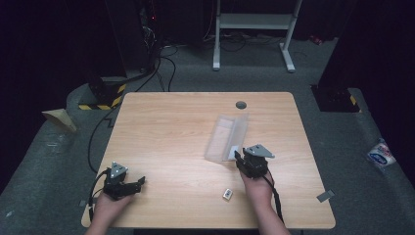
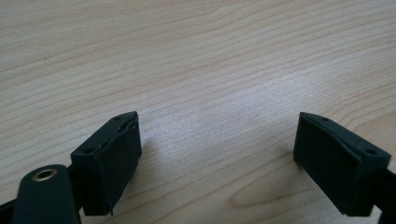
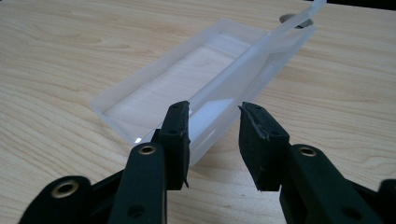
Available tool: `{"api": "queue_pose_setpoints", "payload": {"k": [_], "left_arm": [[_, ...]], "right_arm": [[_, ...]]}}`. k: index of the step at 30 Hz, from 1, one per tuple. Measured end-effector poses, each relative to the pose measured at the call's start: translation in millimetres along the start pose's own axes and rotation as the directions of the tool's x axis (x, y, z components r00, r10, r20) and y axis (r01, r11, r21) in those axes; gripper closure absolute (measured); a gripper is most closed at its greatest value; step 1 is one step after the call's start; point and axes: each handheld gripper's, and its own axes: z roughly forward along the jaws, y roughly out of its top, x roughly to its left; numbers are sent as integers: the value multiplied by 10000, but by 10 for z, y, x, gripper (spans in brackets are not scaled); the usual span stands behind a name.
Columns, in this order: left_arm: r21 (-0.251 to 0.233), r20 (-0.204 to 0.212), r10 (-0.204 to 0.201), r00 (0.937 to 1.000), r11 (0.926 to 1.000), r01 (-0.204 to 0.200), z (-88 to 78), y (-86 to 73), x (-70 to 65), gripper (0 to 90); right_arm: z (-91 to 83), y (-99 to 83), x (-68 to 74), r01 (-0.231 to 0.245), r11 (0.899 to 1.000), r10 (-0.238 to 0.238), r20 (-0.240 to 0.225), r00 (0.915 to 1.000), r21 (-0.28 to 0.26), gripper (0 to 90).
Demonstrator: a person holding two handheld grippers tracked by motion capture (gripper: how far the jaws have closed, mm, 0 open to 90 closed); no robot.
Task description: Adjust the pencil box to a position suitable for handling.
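Looking from the high view, we see the clear rectangular plastic box [image 1: 226, 137] mid-table, the right gripper [image 1: 238, 156] at its near corner. In the right gripper view, the jaws straddle the box's upright lid [image 3: 261, 51] without clamping; we should centre before squeezing. In the left gripper view, the left gripper [image 2: 217, 154] rests spread wide, empty.

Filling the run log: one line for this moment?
right gripper: jaws astride clear box's near corner | left gripper: open, on table | small item: untouched

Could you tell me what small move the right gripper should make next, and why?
Probably close a little further: the right gripper straddles the near corner of the clear box, at its raised lid, but a gap remains at one pad, so nothing looks gripped yet.
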Motion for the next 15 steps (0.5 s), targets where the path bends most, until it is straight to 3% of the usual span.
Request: {"api": "queue_pose_setpoints", "payload": {"k": [10,15], "left_arm": [[1,-3,4,10000,10000,-4,0,0,0,154],[-4,-8,0,10000,10000,0,0,-1,0,155]], "right_arm": [[-14,-33,-77,88,10000,-89,204,9998,14,673],[-20,-8,-281,-114,9999,113,687,9976,12,664]]}}
